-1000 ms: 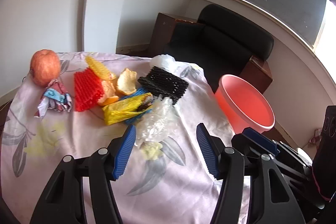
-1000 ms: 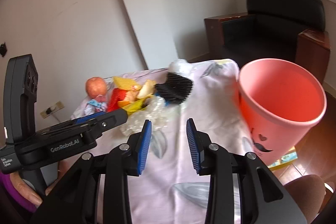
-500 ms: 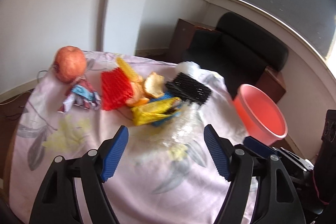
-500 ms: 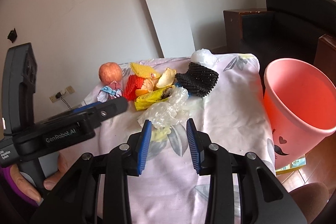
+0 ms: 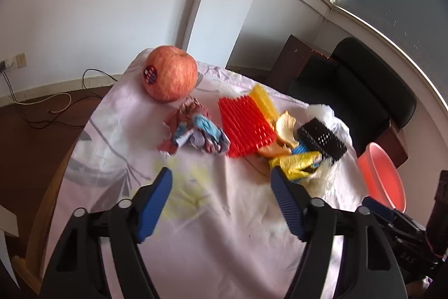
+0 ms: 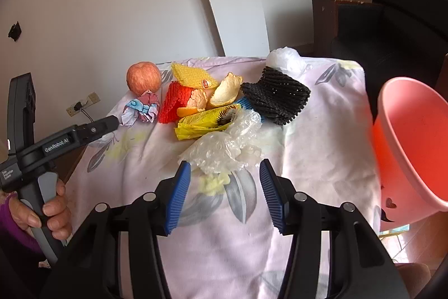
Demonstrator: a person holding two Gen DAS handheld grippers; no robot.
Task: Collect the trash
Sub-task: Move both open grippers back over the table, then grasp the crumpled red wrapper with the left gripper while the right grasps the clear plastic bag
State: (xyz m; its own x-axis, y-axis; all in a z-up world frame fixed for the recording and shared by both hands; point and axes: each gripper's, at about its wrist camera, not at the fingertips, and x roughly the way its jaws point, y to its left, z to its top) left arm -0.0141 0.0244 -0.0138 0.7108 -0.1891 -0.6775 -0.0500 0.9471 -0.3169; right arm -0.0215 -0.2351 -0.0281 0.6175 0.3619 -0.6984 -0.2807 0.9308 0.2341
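Note:
Trash lies in a heap on a table with a pale floral cloth (image 6: 322,136): a crumpled clear plastic bag (image 6: 224,145), a yellow wrapper (image 6: 201,122), black foam net (image 6: 277,97), red foam net (image 6: 175,100), yellow foam net (image 6: 190,76), orange peel (image 6: 225,90) and a crumpled colourful wrapper (image 5: 196,131). My right gripper (image 6: 224,195) is open, empty, its jaws just short of the clear bag. My left gripper (image 5: 221,203) is open, empty, low over the cloth short of the colourful wrapper and red net (image 5: 243,125). A pink bin (image 6: 414,142) stands at the table's right.
An apple (image 5: 169,72) sits at the table's far left corner. A white plastic bag (image 6: 284,59) lies behind the black net. A black armchair (image 5: 364,91) stands beyond the table. Cables (image 5: 42,108) trail on the floor at left.
My left gripper has swung left, from the clear bag toward the colourful wrapper and apple. My right gripper has opened wider and moved up to the clear bag.

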